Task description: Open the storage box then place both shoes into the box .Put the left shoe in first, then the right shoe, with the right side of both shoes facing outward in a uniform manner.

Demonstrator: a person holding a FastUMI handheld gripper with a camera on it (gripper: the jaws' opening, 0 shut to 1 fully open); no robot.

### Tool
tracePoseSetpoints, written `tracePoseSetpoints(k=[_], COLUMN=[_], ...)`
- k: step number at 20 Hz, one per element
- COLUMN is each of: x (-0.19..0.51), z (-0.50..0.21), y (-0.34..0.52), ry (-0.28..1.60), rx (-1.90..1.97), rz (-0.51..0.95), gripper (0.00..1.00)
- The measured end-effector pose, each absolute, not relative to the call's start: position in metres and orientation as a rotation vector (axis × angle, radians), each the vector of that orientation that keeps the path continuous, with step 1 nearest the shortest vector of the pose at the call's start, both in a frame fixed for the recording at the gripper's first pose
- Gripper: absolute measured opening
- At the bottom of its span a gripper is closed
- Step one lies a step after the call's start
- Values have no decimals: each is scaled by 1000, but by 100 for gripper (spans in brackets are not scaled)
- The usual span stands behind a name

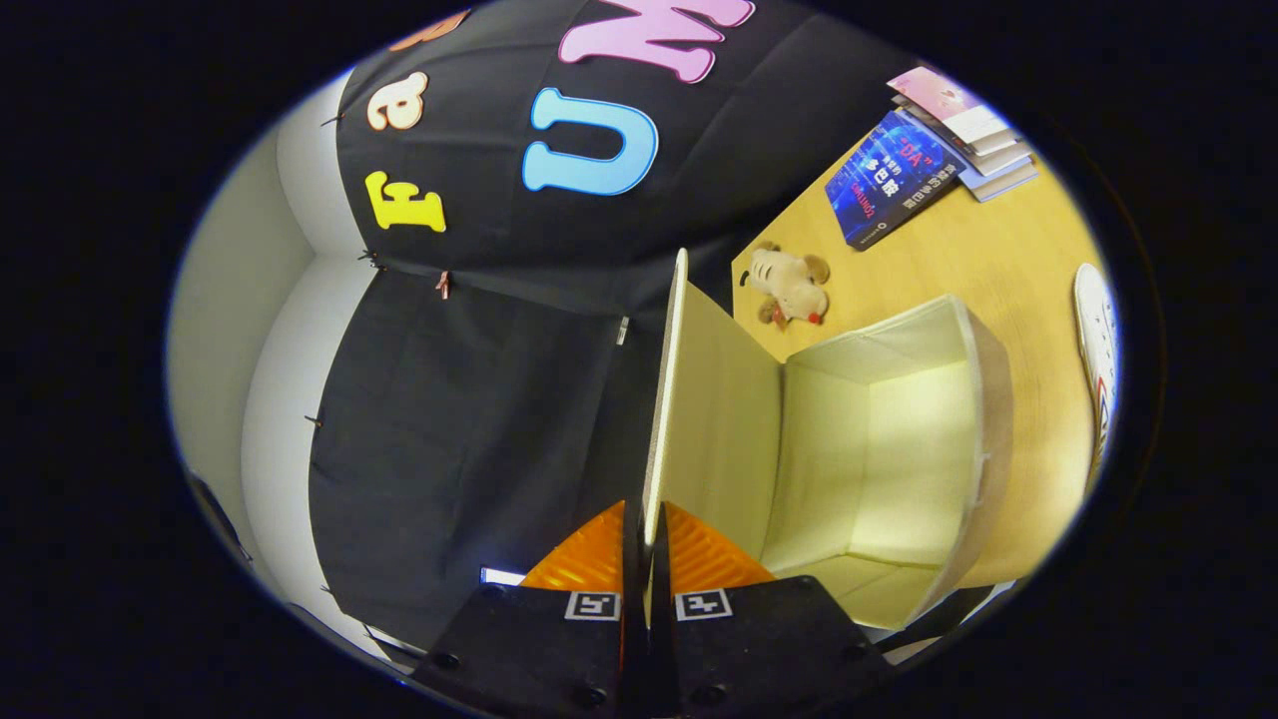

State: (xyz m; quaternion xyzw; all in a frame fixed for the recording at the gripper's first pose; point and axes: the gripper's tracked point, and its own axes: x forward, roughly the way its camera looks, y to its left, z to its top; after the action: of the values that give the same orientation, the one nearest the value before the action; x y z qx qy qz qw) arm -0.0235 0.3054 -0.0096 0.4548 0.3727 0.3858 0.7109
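- Storage box (899, 439): it sits on the tabletop (1008, 270) with its open mouth turned toward the camera, pale inside and with nothing in it. It lies ahead of the gripper and off to its right-hand finger's side.
- Lid (667, 399): a thin flap, seen almost edge-on, running straight away from the gripper along the line of the fingers. Its near end sits between the two fingers, and its broad pale face turns toward the box's hollow.
- Gripper (647, 544): the fingers are drawn in narrow and appear to press on the lid from both sides, so it is holding the lid swung out from the box's mouth.
- The relation that counts: the lid's long axis lines up with the fingers, and the flap seems hinged at the box's side wall nearest the gripper. By my reading the mouth is already well open, and any further swing would carry the lid away from the hollow, toward the booth's cloth wall.
- Shoe (1098, 369): a white one lies on the tabletop beyond the box's far side, so the box stands between it and the gripper. Which shoe of the pair it is I cannot tell.
- Likely next: let go of the lid, then reach across or around the box for the shoe. The risk is the flap falling back over the mouth once freed.
- Elsewhere on the tabletop: a small plush toy (792, 286) just beyond the lid's far end, and a stack of books (924, 150) farther off.
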Motion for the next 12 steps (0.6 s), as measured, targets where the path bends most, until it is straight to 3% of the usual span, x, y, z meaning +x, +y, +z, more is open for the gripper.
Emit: tracePoseSetpoints(k=[12], x=[-23], z=[3], y=[459], ry=[839], rx=[871], rz=[918], gripper=[8])
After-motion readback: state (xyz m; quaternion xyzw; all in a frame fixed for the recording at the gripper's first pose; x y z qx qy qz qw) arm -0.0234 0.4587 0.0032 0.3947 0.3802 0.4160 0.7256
